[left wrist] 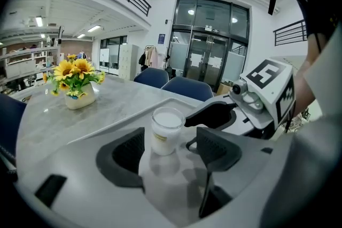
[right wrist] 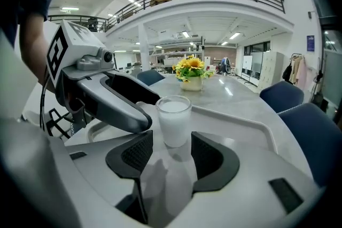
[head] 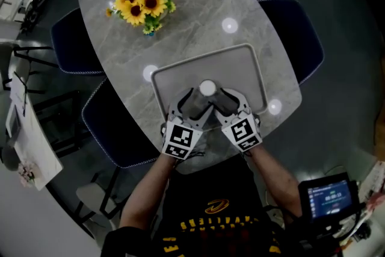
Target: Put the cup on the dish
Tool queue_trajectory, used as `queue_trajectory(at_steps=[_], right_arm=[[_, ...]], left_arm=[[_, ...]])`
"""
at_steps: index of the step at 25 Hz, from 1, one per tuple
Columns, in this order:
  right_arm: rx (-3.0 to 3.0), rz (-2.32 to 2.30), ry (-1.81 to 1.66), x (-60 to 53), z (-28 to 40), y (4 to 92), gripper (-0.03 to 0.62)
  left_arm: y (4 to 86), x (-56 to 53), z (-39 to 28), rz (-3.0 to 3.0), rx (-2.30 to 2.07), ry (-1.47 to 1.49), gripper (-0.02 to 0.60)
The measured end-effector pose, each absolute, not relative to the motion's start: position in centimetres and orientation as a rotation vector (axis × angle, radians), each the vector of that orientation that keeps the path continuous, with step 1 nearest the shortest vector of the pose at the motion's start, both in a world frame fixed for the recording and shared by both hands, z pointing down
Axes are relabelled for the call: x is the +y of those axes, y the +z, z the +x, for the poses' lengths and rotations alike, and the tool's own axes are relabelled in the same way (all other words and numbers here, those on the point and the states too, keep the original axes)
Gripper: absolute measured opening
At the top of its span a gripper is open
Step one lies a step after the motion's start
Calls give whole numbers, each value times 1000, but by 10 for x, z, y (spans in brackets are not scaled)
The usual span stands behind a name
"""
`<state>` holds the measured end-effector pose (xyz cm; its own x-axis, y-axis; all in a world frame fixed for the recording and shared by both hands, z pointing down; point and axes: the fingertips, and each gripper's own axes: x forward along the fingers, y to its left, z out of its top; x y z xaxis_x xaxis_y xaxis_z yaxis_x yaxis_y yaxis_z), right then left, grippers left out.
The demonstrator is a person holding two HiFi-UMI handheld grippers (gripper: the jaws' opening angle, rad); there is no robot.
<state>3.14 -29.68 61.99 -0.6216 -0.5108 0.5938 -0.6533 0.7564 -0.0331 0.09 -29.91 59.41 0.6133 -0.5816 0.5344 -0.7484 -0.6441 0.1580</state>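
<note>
A pale cup (head: 207,88) stands upright inside the grey dish (head: 255,63), a little below the head view's centre, near the dish's lower edge. The dish lies on the marbled counter (head: 198,3) with its rounded rim raised all round. Both grippers come up from the bottom of the frame and meet at the cup in a V. The left gripper (head: 194,100) points up and to the right, the right gripper (head: 221,99) up and to the left. In the left gripper view the fingers (left wrist: 214,148) are spread wide; the cup stands at their tips, closer to the left one, and the right gripper's marker cube shows at the right of the frame. In the right gripper view the fingers (right wrist: 210,153) are wide too, with the cup's base in between at the tips; whether either pad touches it I cannot tell. Sunflowers (head: 143,4) in a small pot sit at the counter's upper left, well apart from the dish. Blue chairs (head: 301,39) ring the counter.
</note>
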Motion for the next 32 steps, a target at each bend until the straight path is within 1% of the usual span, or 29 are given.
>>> queue_trajectory(at_steps=[2,3,4,5,6,7,8,10,12,13,18,24,32], right_arm=[[-2395,894,348,-292,33,611,231],[-2402,909,353,-290,35,605,230],[-2409,925,351,-288,37,600,230],[-2416,940,344,-288,40,595,207],[-2425,956,338,-289,42,592,97],[-2433,972,338,-290,44,588,42],[-2441,985,345,-290,45,585,22],[-2458,1003,356,-286,45,577,8],[-2479,1012,354,-280,44,568,8],[-2491,1016,355,-278,44,564,8],[-2545,1054,381,-276,42,545,8],[-2620,1062,333,-268,31,524,8],[-2672,1223,435,-268,35,498,8]], left_arm=[[585,-292,-3,2480,-1065,607,296],[579,-288,-5,2482,-1070,591,261],[574,-285,-7,2483,-1076,577,247],[571,-284,-9,2480,-1084,568,222],[571,-283,-11,2476,-1092,568,196],[571,-283,-12,2474,-1099,571,171],[570,-281,-13,2476,-1103,572,161],[564,-275,-15,2488,-1108,562,109],[556,-266,-17,2503,-1116,545,46],[552,-262,-17,2509,-1118,538,27],[540,-253,-15,2517,-1123,515,20],[518,-253,-16,2492,-1166,470,20],[483,-252,-19,2527,-1213,395,20]])
